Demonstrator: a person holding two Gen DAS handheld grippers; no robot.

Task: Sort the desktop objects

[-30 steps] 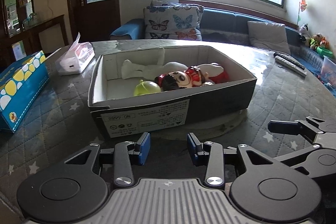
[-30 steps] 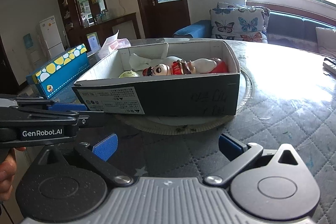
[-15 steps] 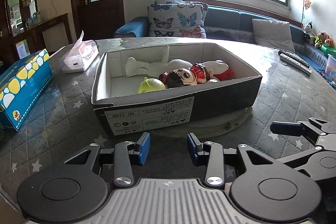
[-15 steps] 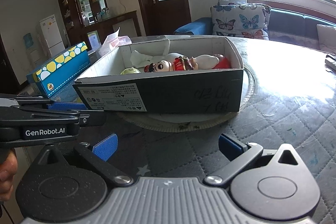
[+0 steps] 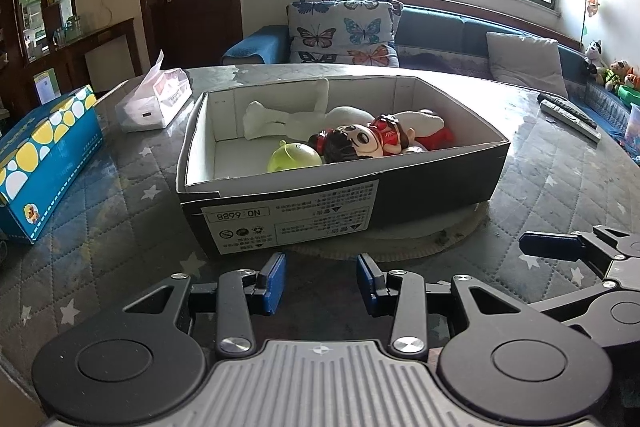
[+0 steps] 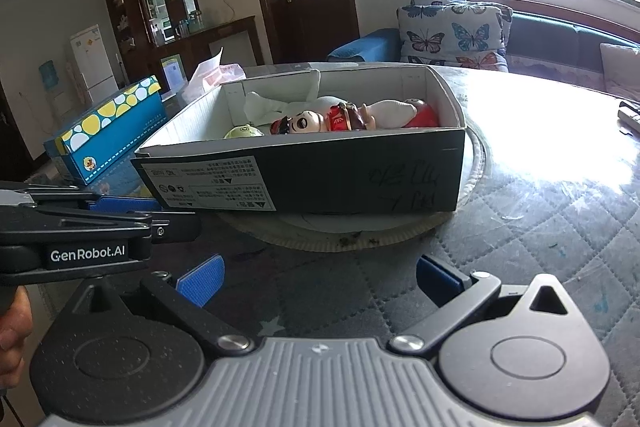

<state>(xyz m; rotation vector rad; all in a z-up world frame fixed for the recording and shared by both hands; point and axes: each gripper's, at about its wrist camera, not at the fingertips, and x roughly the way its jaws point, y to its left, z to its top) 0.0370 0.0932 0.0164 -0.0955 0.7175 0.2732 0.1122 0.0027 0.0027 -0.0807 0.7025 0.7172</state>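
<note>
Left wrist view: left gripper (image 5: 321, 283) level before the box (image 5: 436, 191) — jaws apart; right gripper (image 6: 320, 285) likewise, empty.

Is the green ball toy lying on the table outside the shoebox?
No, the green ball toy sits inside the shoebox, beside the doll.

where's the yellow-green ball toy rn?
Left wrist view: yellow-green round plastic toy lies inside the black cardboard box, touching the big-headed doll, near the front wall.

Quilted table (image 5: 132, 227) carries shoebox (image 5: 400, 199), tissue packs (image 5: 154, 103), remotes (image 5: 568, 113).
</note>
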